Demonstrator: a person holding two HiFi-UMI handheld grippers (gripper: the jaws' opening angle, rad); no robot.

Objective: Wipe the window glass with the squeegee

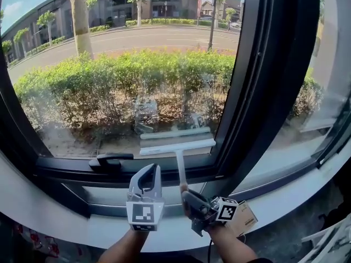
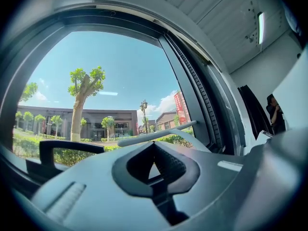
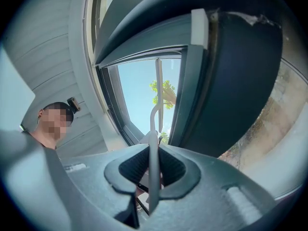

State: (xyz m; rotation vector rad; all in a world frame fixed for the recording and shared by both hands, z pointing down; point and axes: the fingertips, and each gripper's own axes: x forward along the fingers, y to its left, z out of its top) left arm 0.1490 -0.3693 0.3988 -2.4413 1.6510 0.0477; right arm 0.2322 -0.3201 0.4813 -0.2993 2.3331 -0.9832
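– Two tongs sit right under my eyes, down by the white sill [image 1: 49, 221].

– What are they doing?

– Well, the left tongs [image 1: 149, 171] are closed tight with nothing in them. They hang in front of the bottom frame [image 1: 71, 173], near the black latch [image 1: 111, 160]. And the right tongs [image 1: 186, 193] squeeze the thin white handle of the squeegee [image 1: 176, 146].

– Where is the squeegee?

– Its blade lies sideways, low on the window glass [image 1: 109, 64]. It is just above the bottom frame and to the right of the latch. I see its twin in the glass right above it, so I think the rubber is on the glass or very close to it.

– How do you wipe well?

– I think the whole blade has to press flat, both ends the same. If one end lifts, it leaves a stripe. I should hold the handle tight so it does not twist, and pull in one long, straight line. The glass looks a bit cloudy low on the left, so that part needs a pass too.

– What can go wrong?

– The blade could bump the latch or the frame. The left tongs should stay out of the way.
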